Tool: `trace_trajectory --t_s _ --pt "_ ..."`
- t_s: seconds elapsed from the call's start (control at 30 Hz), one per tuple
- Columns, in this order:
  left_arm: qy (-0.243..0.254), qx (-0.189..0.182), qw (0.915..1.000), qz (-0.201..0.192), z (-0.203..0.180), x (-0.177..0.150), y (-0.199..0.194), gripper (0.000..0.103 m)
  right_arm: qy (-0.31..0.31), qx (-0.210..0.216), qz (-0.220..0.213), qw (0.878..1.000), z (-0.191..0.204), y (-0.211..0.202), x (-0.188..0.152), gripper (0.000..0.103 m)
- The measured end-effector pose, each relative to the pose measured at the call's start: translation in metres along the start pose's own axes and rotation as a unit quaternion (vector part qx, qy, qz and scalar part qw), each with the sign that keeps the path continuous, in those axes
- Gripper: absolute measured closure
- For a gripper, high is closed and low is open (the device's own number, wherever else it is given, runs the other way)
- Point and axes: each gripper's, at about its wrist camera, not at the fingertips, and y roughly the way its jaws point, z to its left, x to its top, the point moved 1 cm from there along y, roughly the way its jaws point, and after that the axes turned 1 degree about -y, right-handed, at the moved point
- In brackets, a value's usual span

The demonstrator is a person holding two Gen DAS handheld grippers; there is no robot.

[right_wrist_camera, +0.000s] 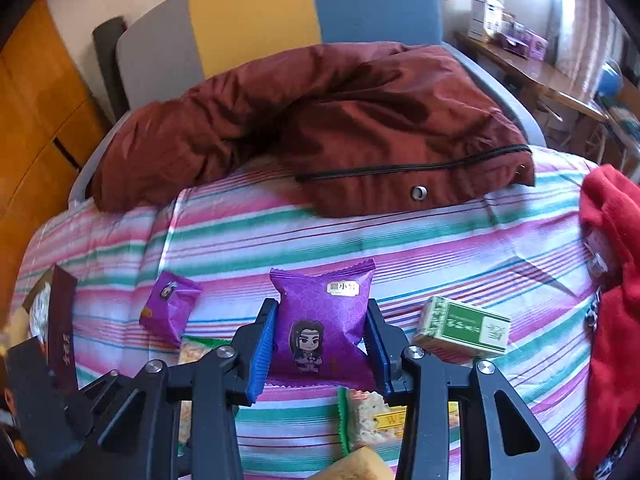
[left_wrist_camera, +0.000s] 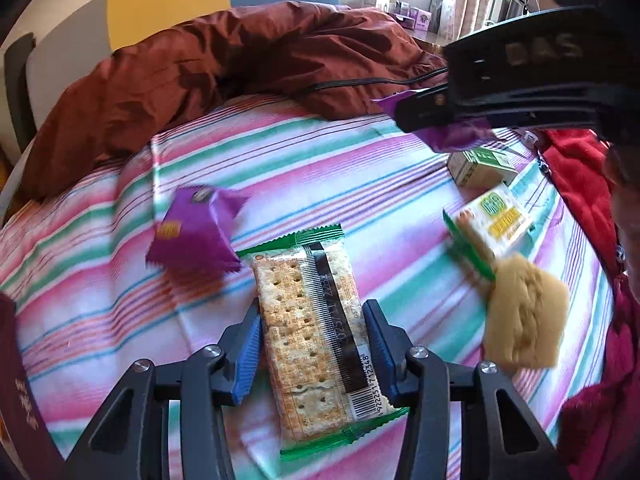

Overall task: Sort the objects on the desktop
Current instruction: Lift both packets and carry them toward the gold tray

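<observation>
Grasp step: left gripper (left_wrist_camera: 312,344) pinches the cracker pack (left_wrist_camera: 308,344) lying mid-bedspread (left_wrist_camera: 360,184); right gripper (right_wrist_camera: 320,344) pinches a purple snack pouch (right_wrist_camera: 320,320). Next, probably, a lift toward like items.

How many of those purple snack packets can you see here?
2. One purple packet is gripped in the right gripper; a smaller purple packet lies on the striped cloth to its left. Others may be hidden.

On the striped sheet (left_wrist_camera: 360,184) a cracker pack (left_wrist_camera: 310,332) lies in front, a small pouch (left_wrist_camera: 196,232) to its left, a carton (left_wrist_camera: 482,168) far right, a jacket (left_wrist_camera: 224,68) behind.
</observation>
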Motion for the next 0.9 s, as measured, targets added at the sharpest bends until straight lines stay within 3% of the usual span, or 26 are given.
trace_trajectory --t_s 0.4,0.9 --pt "-0.037 0.027 0.9986 -0.027 0.018 -0.026 -0.029 0.055 -0.053 -0.005 0.012 0.998 0.027 0.008 -0.011 0.061" --pt "-0.068 0.057 0.991 -0.1 0.049 -0.03 -0.105 0.055 -0.095 0.014 -0.005 0.995 0.048 0.002 -0.016 0.061"
